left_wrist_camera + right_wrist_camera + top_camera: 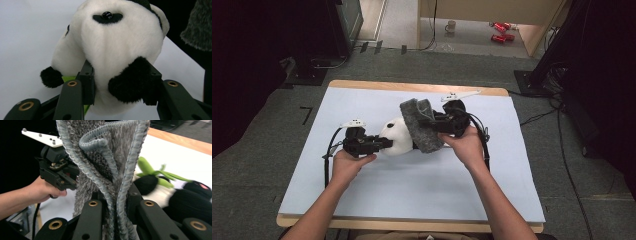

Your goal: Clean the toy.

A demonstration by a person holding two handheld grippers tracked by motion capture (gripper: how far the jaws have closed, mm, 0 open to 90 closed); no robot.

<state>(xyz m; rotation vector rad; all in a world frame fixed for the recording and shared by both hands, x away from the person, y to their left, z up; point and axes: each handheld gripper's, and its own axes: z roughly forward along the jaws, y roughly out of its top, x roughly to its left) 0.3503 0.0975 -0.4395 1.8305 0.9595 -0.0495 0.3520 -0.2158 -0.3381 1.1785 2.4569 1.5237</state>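
Left gripper (120, 82) jaws squeezing panda (112, 50) head, pinning it to bench (412, 190). Right gripper (115, 202) jaws pinching grey cloth (105, 157), held above panda, probably to drape it.

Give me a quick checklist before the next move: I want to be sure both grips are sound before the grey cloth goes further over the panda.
1. Left gripper on the panda toy: ok, its fingers press into the plush at the head on both sides.
2. Right gripper on the grey cloth: ok, shut on the bunched, folded fabric.
3. Cloth lifted clear of the table: ok at the top; its lower edge cannot tell.
4. Cloth beside the panda: ok, it hangs right next to the toy in the high view.
5. Panda's green part free of the cloth: cannot tell.
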